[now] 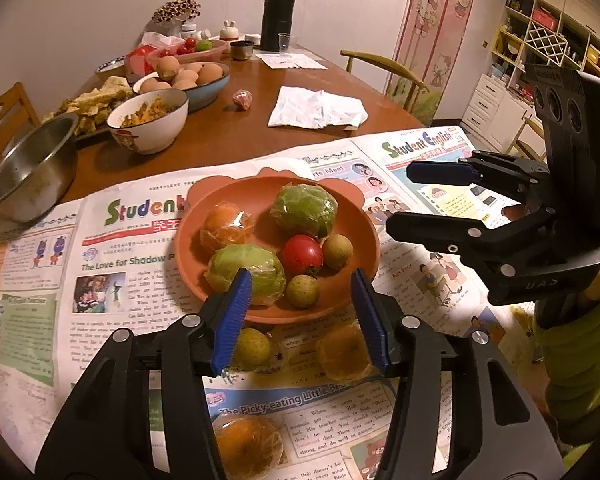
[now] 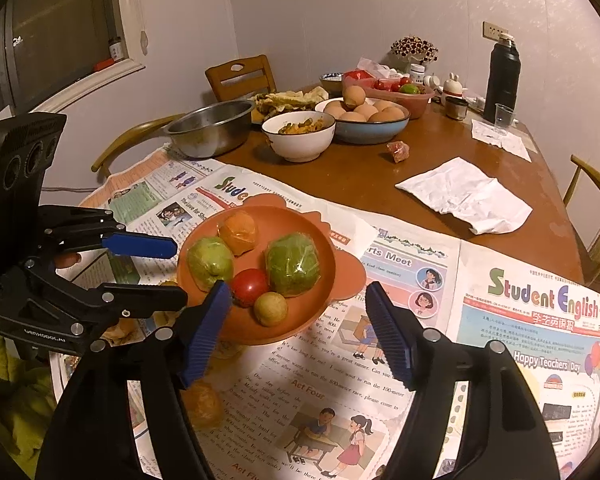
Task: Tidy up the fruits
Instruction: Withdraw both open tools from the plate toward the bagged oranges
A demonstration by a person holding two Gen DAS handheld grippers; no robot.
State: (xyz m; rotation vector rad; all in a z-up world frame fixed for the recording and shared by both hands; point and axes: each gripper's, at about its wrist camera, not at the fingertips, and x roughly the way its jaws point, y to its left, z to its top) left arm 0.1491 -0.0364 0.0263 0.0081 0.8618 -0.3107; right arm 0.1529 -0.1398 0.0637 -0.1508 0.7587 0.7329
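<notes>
1. Wrapped orange (image 1: 247,446) lies nearest, on newspaper (image 1: 120,264).
2. Left gripper (image 1: 306,316) and right gripper (image 2: 300,328) both gape, empty.
3. Orange plate (image 1: 340,304) holds film-wrapped green fruits, tomato (image 1: 302,255).

Wrapped fruits (image 1: 304,210) on orange plate (image 1: 340,296)

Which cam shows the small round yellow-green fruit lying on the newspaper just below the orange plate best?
Left wrist: the small round yellow-green fruit lies in plain sight on the newspaper below the orange plate, partly cut by a blue finger pad. Right wrist: that spot sits behind its own gripper finger; the fruit cannot be made out.
</notes>
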